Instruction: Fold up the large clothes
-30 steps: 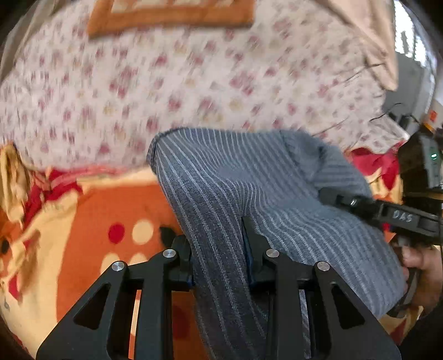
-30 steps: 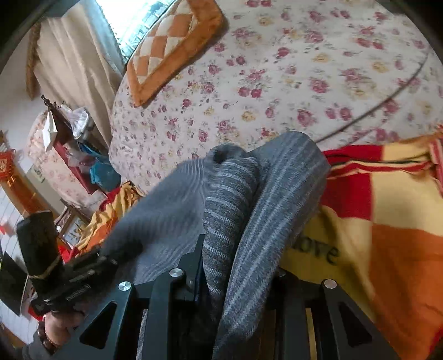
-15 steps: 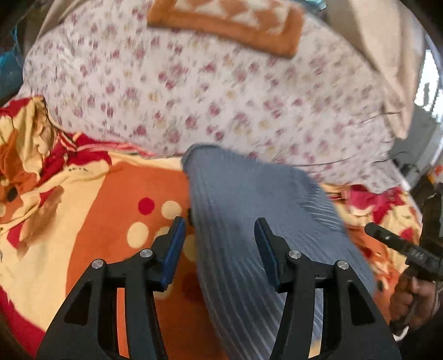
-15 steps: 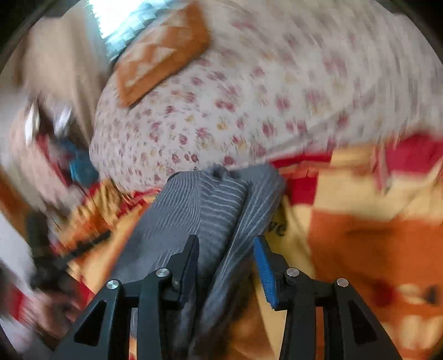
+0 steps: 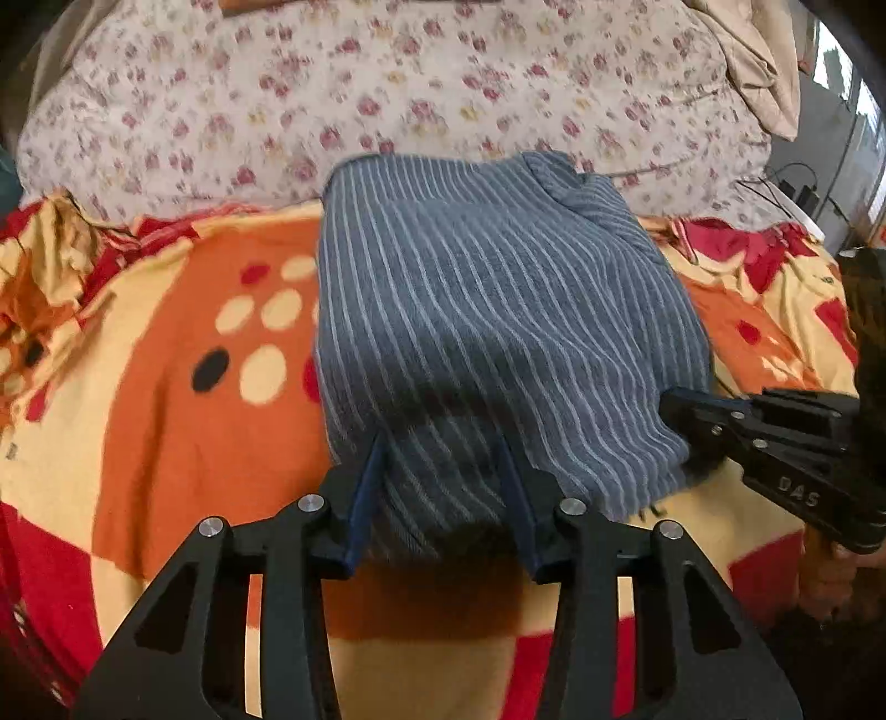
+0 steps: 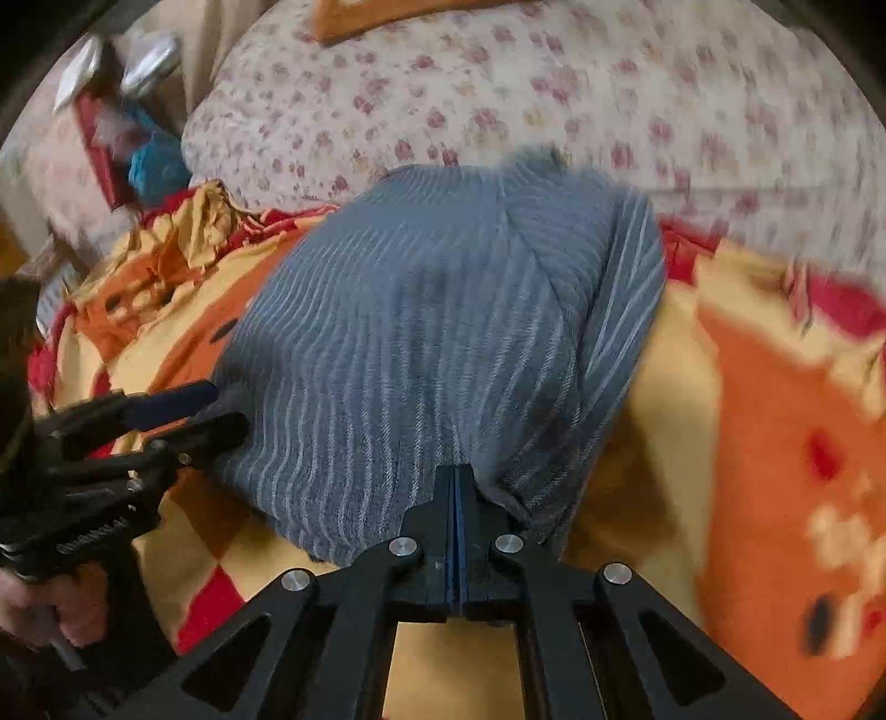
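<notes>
A blue-grey striped garment [image 5: 487, 299] lies folded in a rough rectangle on the orange, yellow and red blanket [image 5: 183, 421]. My left gripper [image 5: 443, 487] straddles its near edge, jaws apart and closing, with cloth lying between them. The right wrist view shows that left gripper [image 6: 221, 412] at the garment's [image 6: 432, 310] left side. My right gripper [image 6: 457, 476] has its jaws together, tips against the near hem, and no cloth shows between the pads. In the left wrist view my right gripper [image 5: 673, 401] touches the garment's right edge.
A floral duvet [image 5: 277, 111] rises right behind the garment, with an orange cushion [image 6: 387, 16] on top. Cluttered furniture [image 6: 111, 138] stands off the bed's left side. A hand [image 6: 72, 615] holds the left gripper's handle. The blanket is crumpled at its far left [image 6: 183, 249].
The garment, held up and bunched in both grippers a second ago, now lies flat on the blanket. Both grippers let go and drew back to its near edge. The right jaws have shut.
</notes>
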`<state>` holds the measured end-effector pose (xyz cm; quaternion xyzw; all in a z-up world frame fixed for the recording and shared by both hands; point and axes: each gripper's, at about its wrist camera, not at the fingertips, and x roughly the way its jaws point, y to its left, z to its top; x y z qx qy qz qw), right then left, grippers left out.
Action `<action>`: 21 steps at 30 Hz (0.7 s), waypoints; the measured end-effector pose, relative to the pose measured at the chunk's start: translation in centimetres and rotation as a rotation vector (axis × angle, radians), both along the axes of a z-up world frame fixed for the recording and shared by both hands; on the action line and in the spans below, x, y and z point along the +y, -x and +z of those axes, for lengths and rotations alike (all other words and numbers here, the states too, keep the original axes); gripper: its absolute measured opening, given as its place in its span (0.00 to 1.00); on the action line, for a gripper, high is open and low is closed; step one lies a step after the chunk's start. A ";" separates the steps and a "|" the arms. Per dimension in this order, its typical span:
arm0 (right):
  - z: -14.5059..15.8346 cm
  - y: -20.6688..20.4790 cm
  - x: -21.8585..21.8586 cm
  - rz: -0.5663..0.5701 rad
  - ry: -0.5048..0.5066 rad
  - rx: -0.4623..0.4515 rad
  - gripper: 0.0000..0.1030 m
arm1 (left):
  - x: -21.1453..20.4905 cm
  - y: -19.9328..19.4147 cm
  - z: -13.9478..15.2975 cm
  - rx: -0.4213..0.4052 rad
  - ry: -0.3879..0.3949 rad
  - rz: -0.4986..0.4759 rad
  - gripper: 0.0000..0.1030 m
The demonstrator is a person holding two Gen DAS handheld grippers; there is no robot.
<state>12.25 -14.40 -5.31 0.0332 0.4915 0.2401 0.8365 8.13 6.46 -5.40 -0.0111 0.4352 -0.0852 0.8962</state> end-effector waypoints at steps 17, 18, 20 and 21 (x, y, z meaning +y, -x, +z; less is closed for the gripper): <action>0.7 0.5 0.4 0.046 -0.087 0.041 0.27 | -1.3 -0.3 0.2 0.007 0.053 0.003 0.80; 1.3 0.5 0.4 0.047 -0.072 0.021 0.23 | -1.1 -0.3 0.2 0.004 0.064 0.010 0.80; 3.6 1.3 0.3 0.046 -0.050 -0.113 0.18 | -0.6 -0.1 0.6 0.000 0.102 0.026 0.79; 5.3 1.8 -0.1 0.023 -0.056 -0.217 0.18 | -0.2 0.0 1.0 -0.009 0.140 0.029 0.79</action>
